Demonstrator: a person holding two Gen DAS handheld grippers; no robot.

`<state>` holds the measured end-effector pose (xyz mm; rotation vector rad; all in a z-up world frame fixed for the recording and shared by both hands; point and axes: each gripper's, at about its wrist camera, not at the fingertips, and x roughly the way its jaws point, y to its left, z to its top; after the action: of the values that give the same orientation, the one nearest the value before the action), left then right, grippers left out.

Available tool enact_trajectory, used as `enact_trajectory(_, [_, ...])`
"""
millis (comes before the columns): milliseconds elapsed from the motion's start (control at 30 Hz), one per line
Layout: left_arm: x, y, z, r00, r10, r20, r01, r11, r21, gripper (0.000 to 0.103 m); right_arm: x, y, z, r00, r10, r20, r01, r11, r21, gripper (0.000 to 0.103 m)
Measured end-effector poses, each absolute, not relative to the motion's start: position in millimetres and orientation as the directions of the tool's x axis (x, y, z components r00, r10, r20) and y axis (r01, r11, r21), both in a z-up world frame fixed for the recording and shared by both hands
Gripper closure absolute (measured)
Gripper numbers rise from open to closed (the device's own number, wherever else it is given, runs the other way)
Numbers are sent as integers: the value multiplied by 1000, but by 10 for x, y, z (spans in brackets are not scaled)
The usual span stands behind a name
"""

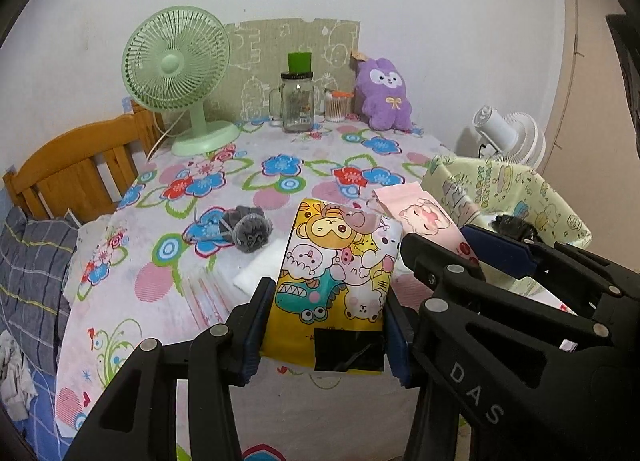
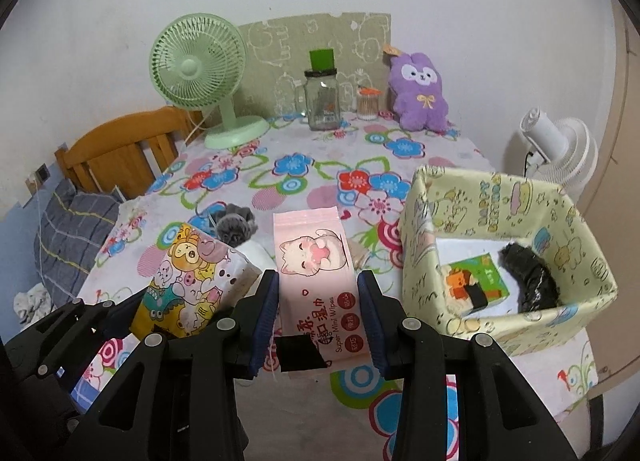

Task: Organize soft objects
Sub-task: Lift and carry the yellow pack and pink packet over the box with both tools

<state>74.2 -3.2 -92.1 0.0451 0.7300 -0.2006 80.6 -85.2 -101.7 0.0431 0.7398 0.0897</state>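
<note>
While the left gripper is pinching the yellow cartoon tissue pack above the near edge of the floral tablecloth, the grey sock bundle is lying just beyond. In the right wrist view, the right gripper is clamping the pink wipes pack, beside the yellow fabric box holding a green packet.
</note>
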Motion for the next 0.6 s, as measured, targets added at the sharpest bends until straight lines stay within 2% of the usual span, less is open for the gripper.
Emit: enact_trajectory(600, [792, -154, -610, 770, -173, -614, 207, 978, -16, 52, 828, -936, -659, 780, 91, -619, -72, 996, 55, 60])
